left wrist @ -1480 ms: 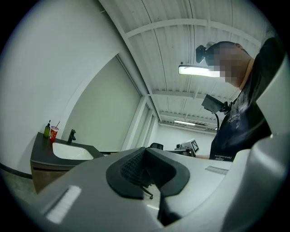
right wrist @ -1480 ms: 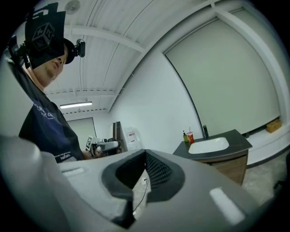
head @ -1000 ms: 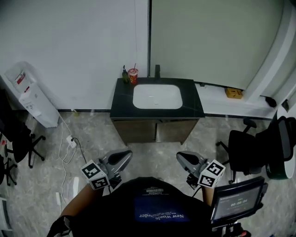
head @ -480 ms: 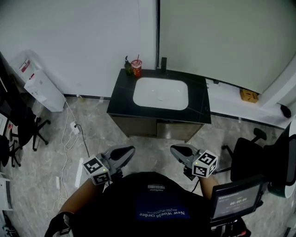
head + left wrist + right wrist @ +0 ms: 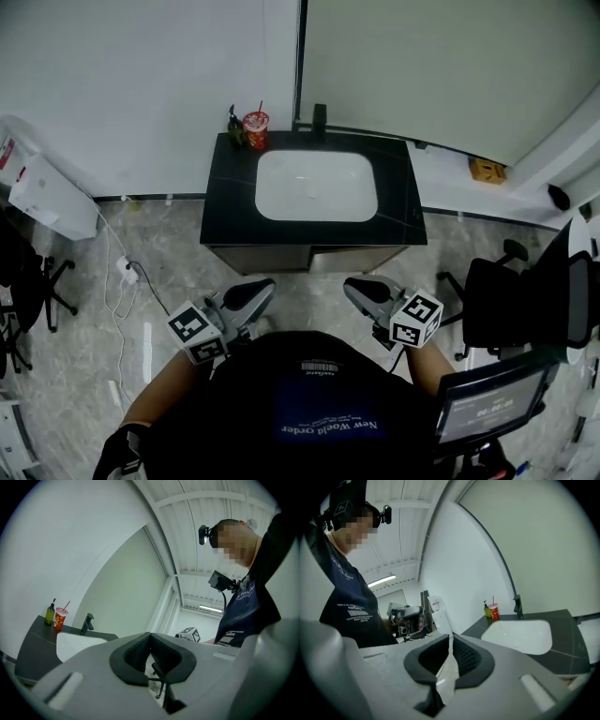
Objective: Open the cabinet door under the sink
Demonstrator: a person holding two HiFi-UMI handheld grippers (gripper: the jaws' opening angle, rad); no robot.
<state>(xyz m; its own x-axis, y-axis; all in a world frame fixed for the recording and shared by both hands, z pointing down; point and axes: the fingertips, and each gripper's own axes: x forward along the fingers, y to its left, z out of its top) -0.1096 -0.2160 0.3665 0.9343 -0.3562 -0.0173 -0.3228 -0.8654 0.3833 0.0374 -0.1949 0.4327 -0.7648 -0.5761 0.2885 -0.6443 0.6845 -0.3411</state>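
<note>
Print on red cup (image 5: 255, 125) beside sink (image 5: 316, 185) unreadable.

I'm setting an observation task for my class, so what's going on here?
A person stands facing a sink, a two-jaw gripper in each hand. The left gripper and right gripper are both shut, hold nothing and hang short of the cabinet doors, which look closed. A red cup and a faucet stand at the back of the black counter.

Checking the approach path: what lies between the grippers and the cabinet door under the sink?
Nothing but bare floor lies between the left gripper, the right gripper and the cabinet door, as the head view shows.
</note>
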